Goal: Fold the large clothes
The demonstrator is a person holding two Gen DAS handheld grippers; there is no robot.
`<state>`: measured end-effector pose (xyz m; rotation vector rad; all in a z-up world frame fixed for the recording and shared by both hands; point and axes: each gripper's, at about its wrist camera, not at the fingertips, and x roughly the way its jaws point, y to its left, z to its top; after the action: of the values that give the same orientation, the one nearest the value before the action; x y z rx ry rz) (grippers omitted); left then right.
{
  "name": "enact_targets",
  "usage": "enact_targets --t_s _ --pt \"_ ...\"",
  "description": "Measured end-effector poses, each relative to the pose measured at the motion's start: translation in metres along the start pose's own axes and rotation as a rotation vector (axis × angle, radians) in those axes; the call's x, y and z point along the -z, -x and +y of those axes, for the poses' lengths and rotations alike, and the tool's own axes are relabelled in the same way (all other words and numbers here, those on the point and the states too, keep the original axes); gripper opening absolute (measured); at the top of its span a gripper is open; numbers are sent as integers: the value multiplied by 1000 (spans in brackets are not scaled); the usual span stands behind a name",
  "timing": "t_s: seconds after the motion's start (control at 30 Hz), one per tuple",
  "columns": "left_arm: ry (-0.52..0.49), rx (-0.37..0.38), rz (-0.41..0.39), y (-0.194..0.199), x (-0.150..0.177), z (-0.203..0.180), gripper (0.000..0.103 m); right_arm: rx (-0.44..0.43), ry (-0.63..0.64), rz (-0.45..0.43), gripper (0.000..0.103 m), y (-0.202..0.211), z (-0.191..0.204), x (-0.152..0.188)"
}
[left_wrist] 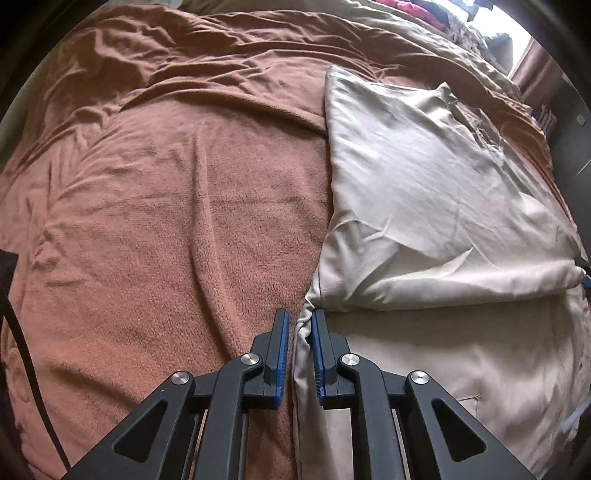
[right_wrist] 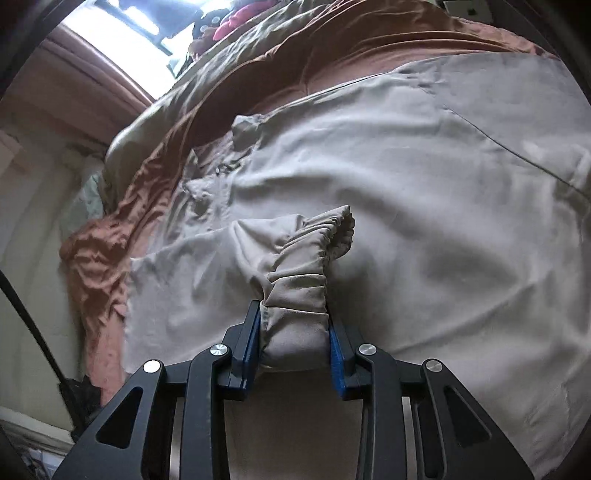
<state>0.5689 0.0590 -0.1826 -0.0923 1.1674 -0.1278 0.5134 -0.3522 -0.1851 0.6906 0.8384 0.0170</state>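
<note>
A large beige garment (left_wrist: 424, 192) lies spread on the right half of a bed, with one part folded over itself. My left gripper (left_wrist: 300, 325) points down at its near left edge. The blue pads (left_wrist: 283, 332) stand close together, with a gathered fold of the beige cloth pinched between them. In the right wrist view the same beige garment (right_wrist: 424, 192) fills the frame. There my right gripper (right_wrist: 293, 325) is shut on a bunched, elastic-gathered cuff (right_wrist: 317, 251), which sticks out past its fingertips.
A rumpled brown blanket (left_wrist: 166, 206) covers the bed and shows around the garment (right_wrist: 99, 266). A bright window (right_wrist: 122, 26) and a pile of red and dark clothes (right_wrist: 229, 18) lie beyond the far end. A dark strap (left_wrist: 22, 332) hangs at the left.
</note>
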Motion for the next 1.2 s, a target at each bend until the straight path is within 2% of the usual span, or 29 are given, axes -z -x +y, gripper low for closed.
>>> enact_targets --t_s 0.13,0.23,0.3,0.33,0.37,0.43,0.47,0.53,0.77,1.07,1.2 --pt "6 -20 23 4 0 -6 14 45 49 27 31 -17 3 -2" --pt "-1 -34 40 12 4 -13 14 22 53 42 35 -20 1 -8" --pt "5 -39 42 18 6 -16 16 9 55 56 51 -19 -5 -7" --pt "12 -30 38 23 7 -18 22 -1 58 48 65 -17 -8 -8" --pt "18 -15 29 28 7 -21 35 -16 60 36 70 -16 -8 -5" --pt "16 5 3 39 8 -29 54 -52 51 22 70 -5 -17 -7" --pt "8 1 -12 44 8 -35 57 -63 43 20 70 3 -25 -2" --pt "-12 -6 -31 53 7 -52 57 -75 36 18 70 20 -39 0" --pt "-79 47 -55 60 2 -124 57 -51 21 -58 70 89 -95 7" --pt "-254 128 -14 41 -1 -245 57 -7 -71 -159 70 165 -175 6" --pt "-318 138 0 30 1 -292 57 9 -119 -189 70 190 -206 6"
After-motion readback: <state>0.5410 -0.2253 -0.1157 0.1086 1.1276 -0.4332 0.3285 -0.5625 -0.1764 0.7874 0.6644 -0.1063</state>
